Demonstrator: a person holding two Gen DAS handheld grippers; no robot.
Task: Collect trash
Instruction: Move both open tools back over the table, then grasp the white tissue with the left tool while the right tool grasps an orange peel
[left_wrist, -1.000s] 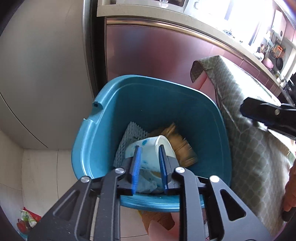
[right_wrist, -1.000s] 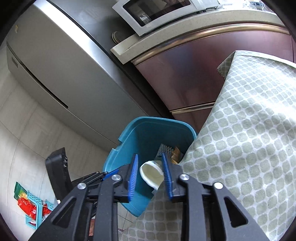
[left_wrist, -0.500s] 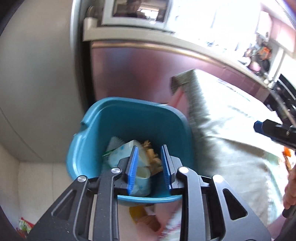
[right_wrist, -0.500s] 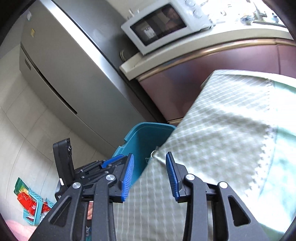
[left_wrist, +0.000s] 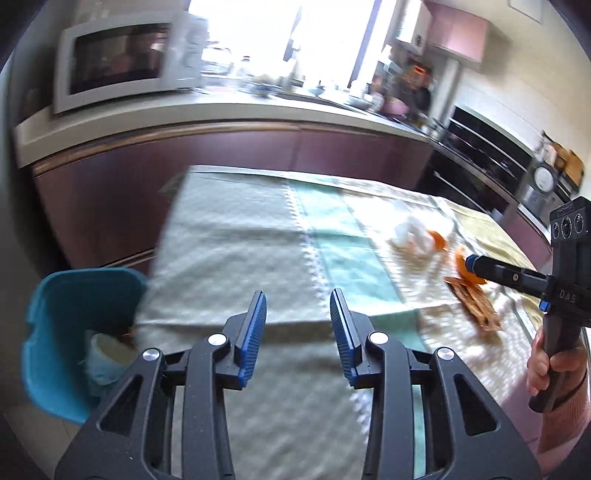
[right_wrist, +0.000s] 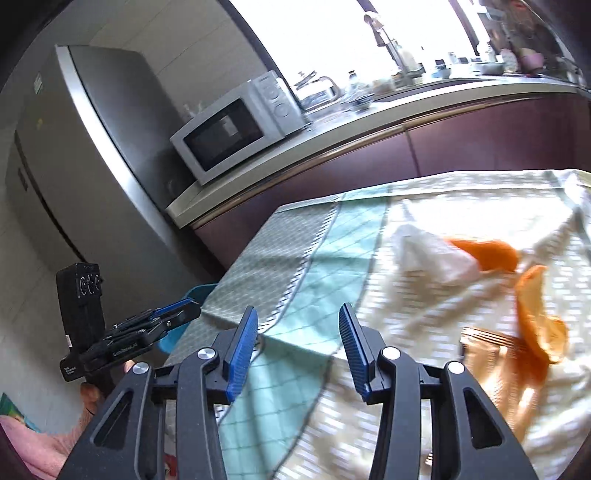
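Blue pads, left gripper (left_wrist: 298, 325): jaws opening, part-way apart, nothing between them; only tablecloth shows beneath.
Blue pads, right gripper (right_wrist: 295, 343): jaws opening too, a moderate gap, empty; it points across the table toward the scraps.
Teal bin (left_wrist: 44, 332): on the floor at the table's near left corner, lower left in the left wrist view; a white cup (left_wrist: 107, 354) and some brown scraps lie inside, so part of the collecting looks done.
Tablecloth (left_wrist: 240, 236): checked green and cream, bare on its near and left part.
Brown wrapper (right_wrist: 495, 358): nearest of the leftovers, flat on the cloth just right of the right gripper; its long axis seems to run from near-right to far-left in the left wrist view, though blur softens the edges.
Orange peel, near piece (right_wrist: 535, 314): curled strip touching the wrapper's far side, long axis running away from the gripper, ends bending up.
White tissue (right_wrist: 432, 254): crumpled, no clear long axis, beyond the wrapper.
Orange peel, far piece (right_wrist: 484, 251): against the tissue's right side, long axis lying across the view.
Left to do, as a judgement: four pieces at least remain on the table, so the task looks to be in its middle, with a fresh pickup next.
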